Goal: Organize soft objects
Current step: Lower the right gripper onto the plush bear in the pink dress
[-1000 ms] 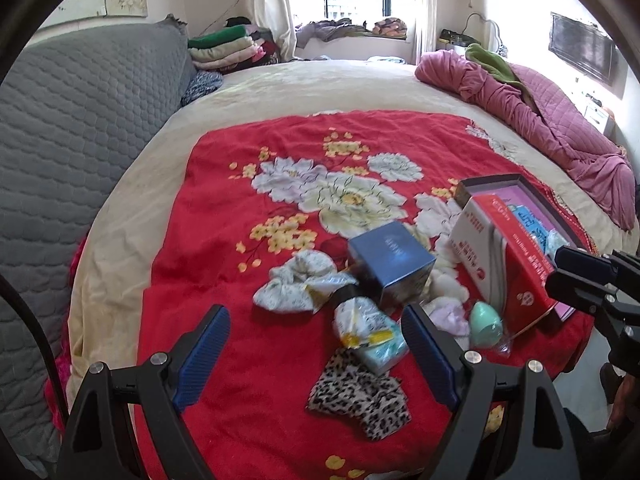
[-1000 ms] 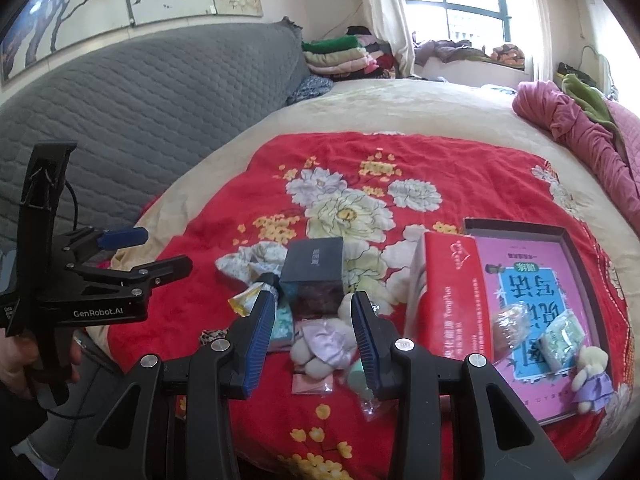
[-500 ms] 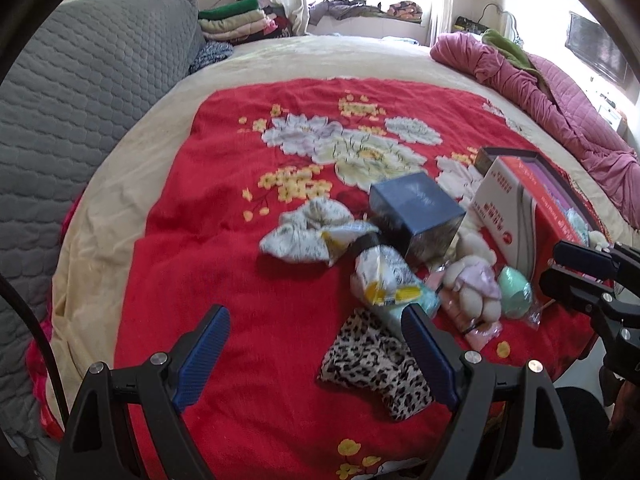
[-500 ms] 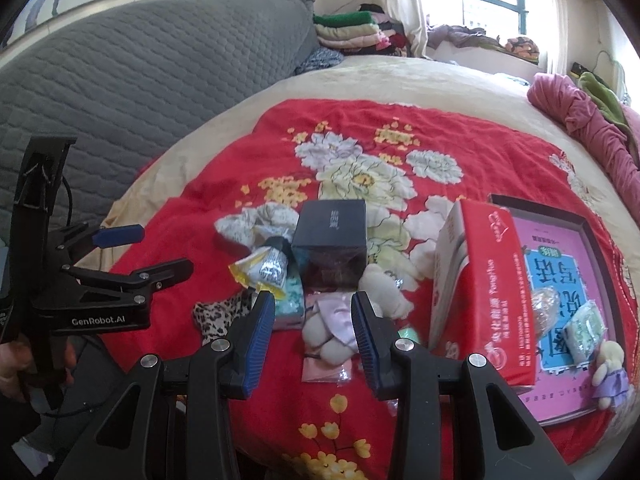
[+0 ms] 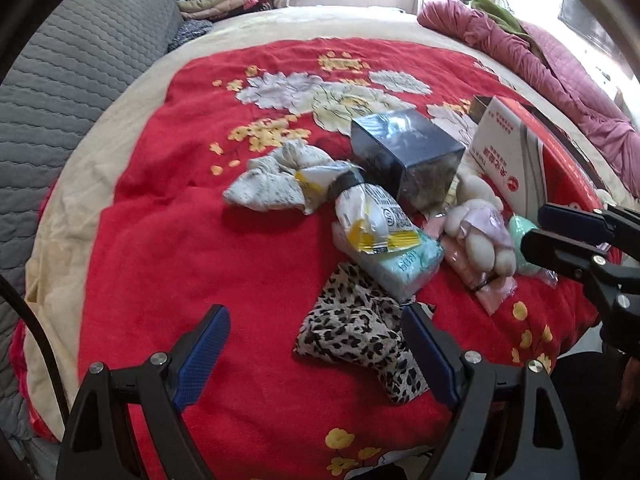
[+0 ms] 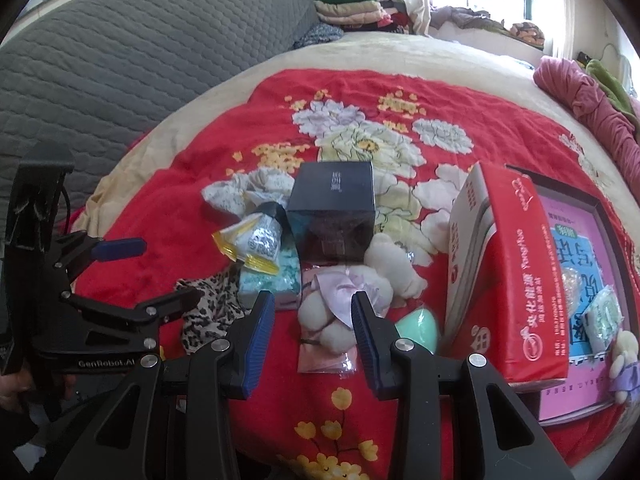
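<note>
Grippers both seen spread, nothing held. Left gripper [image 5: 316, 354] hung over leopard cloth [image 5: 360, 330] near blanket [image 5: 168, 240] front edge. Right gripper [image 6: 313, 330] lined up on plush bear [image 6: 352, 300] (in clear bag), fingers either side but not touching. Tissue pack [image 5: 400, 264] found under snack bag [image 5: 368, 216], dark box [image 6: 332, 210] just behind, red carton [image 6: 508, 276] beside bear.
</note>
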{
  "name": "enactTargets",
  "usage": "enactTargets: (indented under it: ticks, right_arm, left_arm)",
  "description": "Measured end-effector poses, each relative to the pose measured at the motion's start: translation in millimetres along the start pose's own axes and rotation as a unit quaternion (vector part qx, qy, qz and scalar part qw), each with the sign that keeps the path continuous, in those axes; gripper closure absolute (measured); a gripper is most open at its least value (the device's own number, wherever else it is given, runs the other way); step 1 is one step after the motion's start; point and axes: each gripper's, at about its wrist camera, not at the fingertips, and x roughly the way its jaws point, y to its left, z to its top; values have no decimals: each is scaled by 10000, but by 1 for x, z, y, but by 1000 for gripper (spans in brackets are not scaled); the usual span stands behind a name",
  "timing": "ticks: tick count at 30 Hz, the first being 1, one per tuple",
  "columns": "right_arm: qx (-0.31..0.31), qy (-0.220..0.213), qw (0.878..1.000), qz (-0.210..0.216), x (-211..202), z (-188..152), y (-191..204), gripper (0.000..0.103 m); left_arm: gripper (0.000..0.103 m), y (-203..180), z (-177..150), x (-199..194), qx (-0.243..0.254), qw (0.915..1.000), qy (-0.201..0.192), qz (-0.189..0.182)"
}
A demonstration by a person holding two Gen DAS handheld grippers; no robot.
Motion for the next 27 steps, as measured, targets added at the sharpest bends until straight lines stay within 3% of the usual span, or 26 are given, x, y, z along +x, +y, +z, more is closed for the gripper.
enactTargets:
  ticks: [7, 20, 27]
  right_arm:
    - [9, 176, 9998, 40, 17, -4, -3, 62]
    - [24, 309, 9995, 104, 37, -5, -6, 62]
    - [19, 309, 9994, 135, 42, -6, -9, 62]
  left_arm:
    - [16, -2, 25, 7, 226, 9987, -109, -437]
    - [16, 33, 57, 34, 150, 9989, -61, -440]
    - [16, 16, 61, 35, 281, 9961, -3, -836]
